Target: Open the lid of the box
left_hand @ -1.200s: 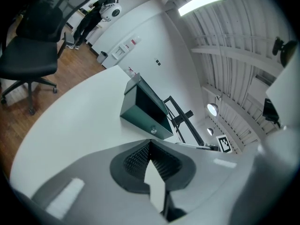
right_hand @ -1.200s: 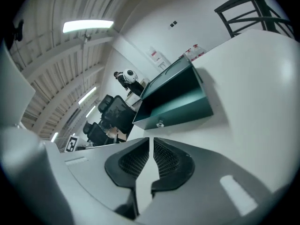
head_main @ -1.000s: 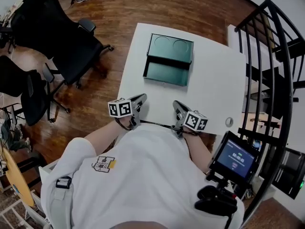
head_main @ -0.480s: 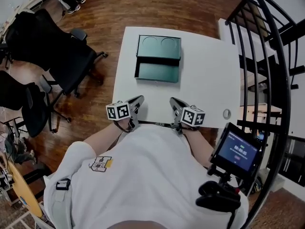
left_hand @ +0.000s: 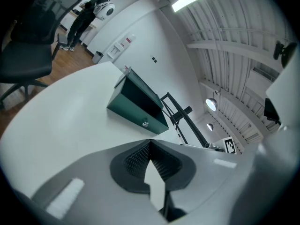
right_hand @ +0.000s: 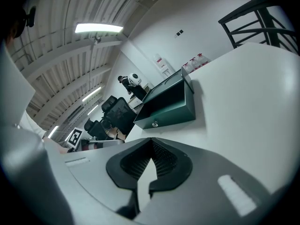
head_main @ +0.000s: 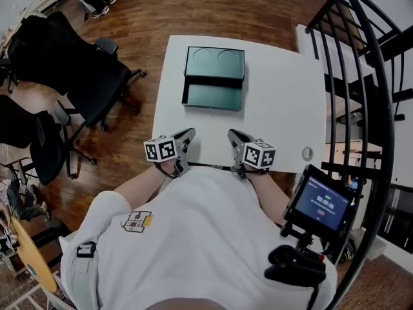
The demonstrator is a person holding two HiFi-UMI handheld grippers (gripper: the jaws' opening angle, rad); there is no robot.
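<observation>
A dark green box (head_main: pixel 213 79) stands at the far side of the white table (head_main: pixel 284 102). Its lid (head_main: pixel 215 62) is flipped back, two round hollows showing, and its base (head_main: pixel 213 97) is open to view. My left gripper (head_main: pixel 187 137) and right gripper (head_main: pixel 232 137) rest at the table's near edge, well short of the box. Both are shut with nothing between their jaws. The left gripper view shows the box (left_hand: pixel 138 104) beyond the closed tips (left_hand: pixel 150 142), a small knob on its front. In the right gripper view the box (right_hand: pixel 168 104) lies ahead of the closed tips (right_hand: pixel 151 140).
Black office chairs (head_main: pixel 84 63) stand on the wooden floor left of the table. A black railing (head_main: pixel 361 76) runs along the right. A small round fitting (head_main: pixel 307 154) sits near the table's right front edge. A screen on a mount (head_main: pixel 321 204) is at my right.
The head view has shifted, so the table sits more squarely in frame. Both grippers stay shut at the near edge; the right one has edged slightly left.
</observation>
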